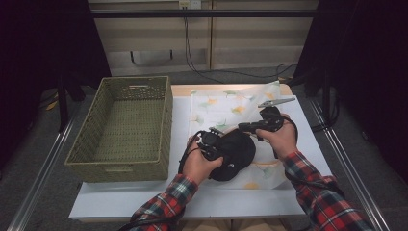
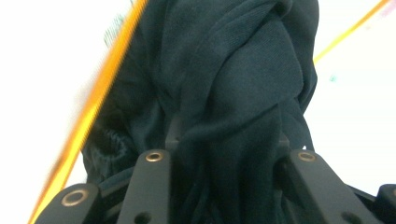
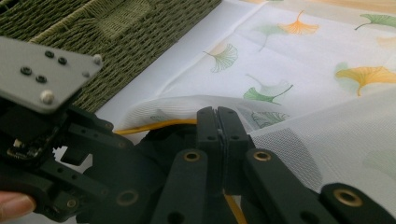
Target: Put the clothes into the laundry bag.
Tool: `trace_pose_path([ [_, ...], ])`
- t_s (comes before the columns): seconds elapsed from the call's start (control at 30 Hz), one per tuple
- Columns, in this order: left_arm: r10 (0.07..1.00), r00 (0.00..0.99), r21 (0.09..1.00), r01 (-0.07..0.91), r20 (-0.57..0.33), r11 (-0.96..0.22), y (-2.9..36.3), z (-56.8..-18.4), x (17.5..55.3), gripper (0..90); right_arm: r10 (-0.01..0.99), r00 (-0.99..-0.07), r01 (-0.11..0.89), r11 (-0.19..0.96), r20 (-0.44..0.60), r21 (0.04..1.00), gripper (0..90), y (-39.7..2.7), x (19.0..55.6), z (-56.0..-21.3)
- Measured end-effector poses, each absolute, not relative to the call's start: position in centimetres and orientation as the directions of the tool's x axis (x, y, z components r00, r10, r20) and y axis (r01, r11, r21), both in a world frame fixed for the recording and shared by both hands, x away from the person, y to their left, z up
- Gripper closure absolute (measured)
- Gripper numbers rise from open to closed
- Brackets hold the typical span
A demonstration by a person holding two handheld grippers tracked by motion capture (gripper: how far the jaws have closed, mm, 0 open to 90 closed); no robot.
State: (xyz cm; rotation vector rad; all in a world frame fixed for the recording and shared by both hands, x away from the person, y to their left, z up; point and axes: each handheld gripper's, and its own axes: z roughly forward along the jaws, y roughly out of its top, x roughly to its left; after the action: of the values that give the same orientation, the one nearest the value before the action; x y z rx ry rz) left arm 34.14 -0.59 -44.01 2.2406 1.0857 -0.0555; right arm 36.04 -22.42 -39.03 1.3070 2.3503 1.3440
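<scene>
The left gripper (image 1: 217,142) has dark cloth (image 2: 243,93) bunched between its fingers. The right gripper (image 3: 217,122), fingers clenched, pinches the mesh bag's edge (image 3: 187,105). Best lift that edge higher while pushing the cloth in

both forearms in red plaid sleeves come up from bottom edge, angled in toward each other. left hand (image 1: 199,161) wraps left gripper (image 1: 211,143), jaws pressed into dark bunched fabric. right hand (image 1: 279,137) grips right gripper (image 1: 243,127), pointing left toward the other one, jaws clamped tight together on thin mesh edge. the two grippers sit just beside each other.
</scene>
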Motion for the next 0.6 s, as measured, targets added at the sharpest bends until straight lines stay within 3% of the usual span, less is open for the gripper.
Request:
trace_pose_path([
  [0.6, 0.719, 0.61, 0.586, 0.731, -0.334, -0.348, -2.6, -43.7, 36.0, 64.8, 0.729, -0.614, 0.618, 0.207, 0.301, 0.759, 89.8, -23.0, 35.9, -38.9],
])
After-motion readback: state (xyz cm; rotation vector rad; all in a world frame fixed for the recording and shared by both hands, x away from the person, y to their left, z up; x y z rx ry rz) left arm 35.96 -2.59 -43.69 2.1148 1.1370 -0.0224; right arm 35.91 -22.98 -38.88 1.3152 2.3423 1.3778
